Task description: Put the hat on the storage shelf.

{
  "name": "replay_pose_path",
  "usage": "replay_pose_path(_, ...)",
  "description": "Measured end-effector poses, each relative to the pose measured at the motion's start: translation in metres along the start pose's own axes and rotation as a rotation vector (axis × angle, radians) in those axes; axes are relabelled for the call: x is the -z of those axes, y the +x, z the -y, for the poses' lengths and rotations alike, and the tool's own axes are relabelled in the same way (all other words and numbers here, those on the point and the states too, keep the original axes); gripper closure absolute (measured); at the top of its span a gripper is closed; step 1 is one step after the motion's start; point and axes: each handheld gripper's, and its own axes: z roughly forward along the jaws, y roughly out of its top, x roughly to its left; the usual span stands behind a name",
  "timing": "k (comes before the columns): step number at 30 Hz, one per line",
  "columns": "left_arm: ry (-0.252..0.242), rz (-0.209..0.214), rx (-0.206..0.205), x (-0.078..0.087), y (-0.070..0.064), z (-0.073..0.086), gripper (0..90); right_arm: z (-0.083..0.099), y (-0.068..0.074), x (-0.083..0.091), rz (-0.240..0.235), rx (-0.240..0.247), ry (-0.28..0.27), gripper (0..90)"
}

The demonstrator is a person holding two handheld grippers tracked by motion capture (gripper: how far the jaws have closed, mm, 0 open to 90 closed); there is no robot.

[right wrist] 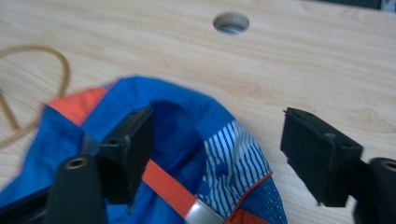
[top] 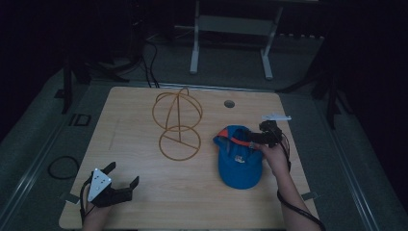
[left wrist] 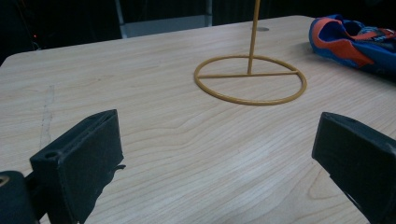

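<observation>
A blue fabric baseball cap with orange trim and an orange back strap (top: 238, 159) is seen lying on the light wooden table (top: 144, 192), to the right of a yellow wire hat stand made of a flat ring base, an upright rod and a looped dome (top: 178, 122). The cap is placed close to the stand's ring base but apart from it, with its brim turned toward the person's edge of the table and its opening toward the far side.

The right gripper (top: 260, 137) is held at the far right part of the cap, on the side away from the stand. In the right gripper view its jaws are spread wide: the right gripper (right wrist: 217, 140) has one jaw set over the cap's hollow, just above the orange strap (right wrist: 168, 189), while the other jaw is held over bare wood beside the crown (nothing is clamped between them). A striped lining (right wrist: 233, 149) is visible inside the cap.

The left gripper (top: 122, 180) is kept well away from the stand, near the table's front left corner. Its jaws are likewise fully parted and nothing is held. A round hole in the tabletop (top: 229, 103) is seen to the right of the stand's dome.
</observation>
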Motion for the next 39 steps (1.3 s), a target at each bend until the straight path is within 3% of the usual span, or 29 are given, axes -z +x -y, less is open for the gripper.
replay_pose_path(7,0.000,0.004,-0.008,-0.001,-0.001,0.000,2.1,0.011,-0.001,-0.023,0.004,-0.029,0.069,26.4)
replay_pose_path(13,0.004,0.005,-0.015,-0.001,-0.001,0.001,2.1,0.019,0.005,-0.035,0.005,-0.021,0.092,26.4)
replay_pose_path(22,0.013,0.010,-0.009,-0.002,-0.001,0.001,2.1,0.029,0.011,-0.047,0.024,0.040,0.147,26.4)
replay_pose_path(25,0.013,0.011,-0.007,-0.002,-0.001,0.001,2.1,0.030,0.011,-0.047,0.023,0.048,0.142,26.5)
replay_pose_path(29,0.019,0.014,-0.013,-0.003,-0.001,0.001,2.1,0.029,0.012,-0.047,0.009,0.050,0.144,32.7)
replay_pose_path(34,0.020,0.022,-0.009,-0.003,-0.001,0.002,2.1,0.031,0.019,-0.043,-0.036,0.092,0.128,60.5)
replay_pose_path(35,0.020,0.023,-0.005,-0.003,-0.001,0.002,2.1,0.031,0.019,-0.043,-0.036,0.092,0.128,60.5)
replay_pose_path(36,0.012,0.020,0.010,-0.003,-0.001,0.001,2.1,0.030,0.022,-0.043,-0.042,0.102,0.125,69.9)
replay_pose_path(39,0.003,0.028,0.033,-0.002,0.001,0.002,2.1,0.030,0.026,-0.044,-0.044,0.122,0.127,81.7)
